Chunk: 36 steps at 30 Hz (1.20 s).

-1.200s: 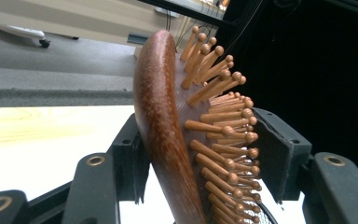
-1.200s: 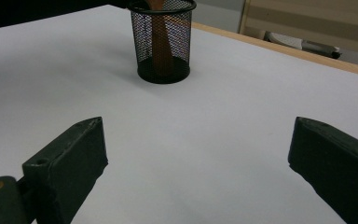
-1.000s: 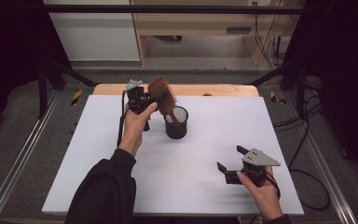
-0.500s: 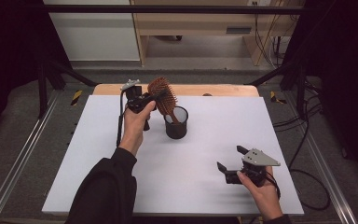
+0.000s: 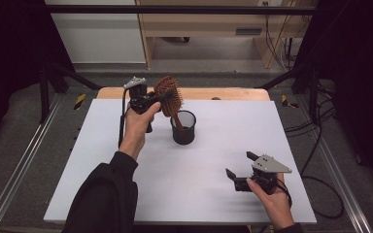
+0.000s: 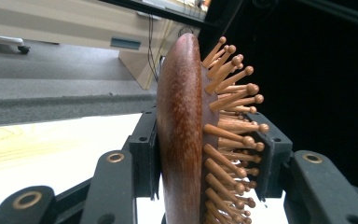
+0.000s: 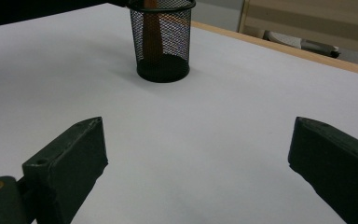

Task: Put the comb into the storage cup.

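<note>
With the brush clamped by the left gripper (handle in the cup), the cup could be tipped by a sideways pull; the right gripper is held wide open, empty.

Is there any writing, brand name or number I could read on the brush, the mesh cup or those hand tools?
None that can be read: the wooden hairbrush, the black mesh cup, the left tool and the right tool show no words, numbers or logos in these views.
</note>
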{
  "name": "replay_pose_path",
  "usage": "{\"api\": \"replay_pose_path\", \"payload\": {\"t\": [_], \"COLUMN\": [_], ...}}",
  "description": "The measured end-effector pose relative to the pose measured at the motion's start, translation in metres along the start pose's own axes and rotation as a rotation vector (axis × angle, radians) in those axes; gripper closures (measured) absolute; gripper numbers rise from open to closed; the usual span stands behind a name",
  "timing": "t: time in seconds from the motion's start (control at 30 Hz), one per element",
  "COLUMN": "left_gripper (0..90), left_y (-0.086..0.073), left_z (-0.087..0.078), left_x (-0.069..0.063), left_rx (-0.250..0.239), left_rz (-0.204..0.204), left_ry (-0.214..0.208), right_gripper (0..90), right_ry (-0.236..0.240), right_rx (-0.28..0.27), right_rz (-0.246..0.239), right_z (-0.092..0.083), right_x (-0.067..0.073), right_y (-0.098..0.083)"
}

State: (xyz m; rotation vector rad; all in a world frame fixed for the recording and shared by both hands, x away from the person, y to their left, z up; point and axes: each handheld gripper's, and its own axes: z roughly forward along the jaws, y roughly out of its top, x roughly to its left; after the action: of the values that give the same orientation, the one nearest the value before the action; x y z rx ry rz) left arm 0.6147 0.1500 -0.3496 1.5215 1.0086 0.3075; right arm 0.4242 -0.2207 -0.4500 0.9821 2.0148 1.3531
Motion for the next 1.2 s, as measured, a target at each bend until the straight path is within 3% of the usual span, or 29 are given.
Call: {"api": "replay_pose_path", "payload": {"t": [0.13, 0.23, 0.63, 0.8, 1.0, 1.2], "left_gripper": [52.2, 52.1, 51.9, 50.2, 45.3, 42.1], "left_y": [0.002, 0.003, 0.000, -0.001, -0.005, -0.008], "left_z": [0.003, 0.006, 0.013, 0.017, 0.022, 0.025], "left_x": [-0.001, -0.001, 0.002, 0.007, 0.013, 0.010], "left_rx": [0.030, 0.048, 0.068, 0.067, 0.054, 0.038], "left_rz": [0.005, 0.019, -0.020, -0.028, 0.026, 0.098], "left_ry": [-0.033, -0.034, -0.051, -0.034, -0.003, 0.005], "right_gripper": [4.7, 4.7, 4.7, 4.7, 4.7, 4.7], "right_ry": [-0.001, -0.001, 0.001, 0.000, 0.003, 0.003], "right_rx": [0.001, 0.001, 0.002, 0.001, 0.007, 0.007], "right_rz": [-0.001, 0.001, 0.001, 0.003, -0.006, -0.006], "right_z": [0.000, 0.000, 0.000, 0.000, 0.001, 0.001], "right_x": [0.000, 0.000, 0.000, -0.001, 0.000, 0.000], "right_y": [0.000, 0.000, 0.000, 0.000, -0.001, -0.001]}}
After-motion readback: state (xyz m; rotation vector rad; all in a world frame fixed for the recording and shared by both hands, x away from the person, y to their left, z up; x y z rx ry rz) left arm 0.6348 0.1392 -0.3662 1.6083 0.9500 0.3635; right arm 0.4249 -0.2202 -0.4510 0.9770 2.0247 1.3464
